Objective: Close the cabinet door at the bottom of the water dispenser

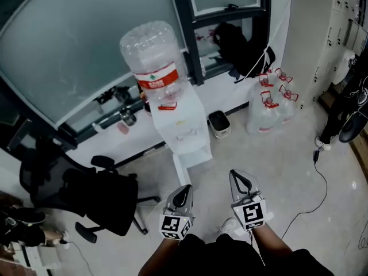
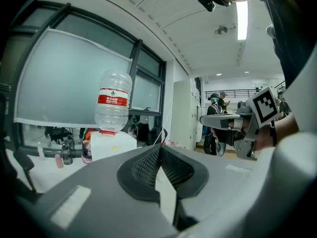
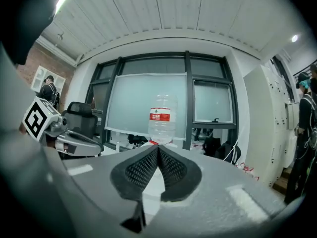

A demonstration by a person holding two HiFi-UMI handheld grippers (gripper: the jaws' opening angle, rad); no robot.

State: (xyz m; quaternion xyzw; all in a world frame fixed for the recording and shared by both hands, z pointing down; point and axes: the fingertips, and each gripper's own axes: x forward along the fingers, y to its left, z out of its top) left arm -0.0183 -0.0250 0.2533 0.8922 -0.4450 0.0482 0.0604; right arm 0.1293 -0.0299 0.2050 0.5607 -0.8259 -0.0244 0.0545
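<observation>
The white water dispenser [image 1: 185, 132] stands by the window wall with a clear bottle [image 1: 152, 59] upside down on top. Its bottom cabinet door [image 1: 180, 169] hangs open, swung out toward me on the left side. My left gripper [image 1: 184, 194] and right gripper [image 1: 238, 180] hover side by side, short of the dispenser and touching nothing. Both are shut with nothing between the fingers. The left gripper view shows the bottle [image 2: 114, 103] and dispenser top [image 2: 111, 144] beyond the jaws. In the right gripper view the bottle [image 3: 161, 118] is straight ahead; the cabinet is hidden.
A black office chair [image 1: 100, 197] stands close on the left. A small bin [image 1: 219, 123] and several empty water bottles [image 1: 270, 105] sit right of the dispenser. A cable [image 1: 319, 180] runs over the floor. A person [image 1: 351, 111] stands at the far right.
</observation>
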